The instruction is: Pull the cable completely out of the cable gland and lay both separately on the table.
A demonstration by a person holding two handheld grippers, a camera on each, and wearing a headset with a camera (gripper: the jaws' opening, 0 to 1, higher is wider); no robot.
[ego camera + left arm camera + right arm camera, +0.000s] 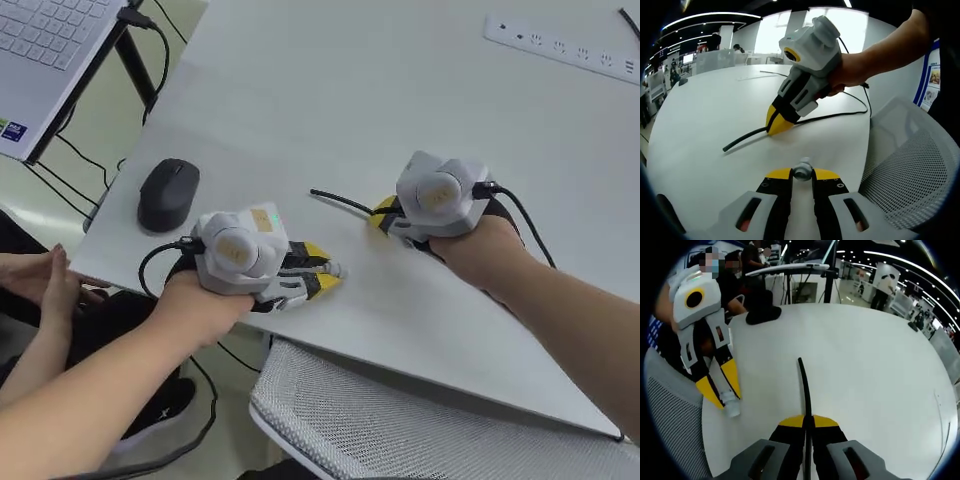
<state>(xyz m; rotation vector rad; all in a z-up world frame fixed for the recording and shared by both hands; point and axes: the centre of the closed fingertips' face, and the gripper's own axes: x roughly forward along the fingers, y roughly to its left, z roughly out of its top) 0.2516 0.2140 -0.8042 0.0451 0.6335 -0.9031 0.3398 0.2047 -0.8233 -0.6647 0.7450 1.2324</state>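
The tabletop point(300, 80) is where both parts must end up; judging by the gap between them, the pull-out is done and laying down is the step in hand.

Your right gripper point(383, 212) is pressed together on the cable point(340, 200), whose free end lies along the surface. Your left gripper point(322, 268) pinches the cable gland point(802, 169) near the front edge.

Next, lower each part, spread each gripper, and keep the parts apart.

The laptop point(45, 50), mesh chair point(400, 420), power strip point(560, 45) and mouse point(168, 193) stand clear. Nothing obstructs you, but the gland could roll off the edge.
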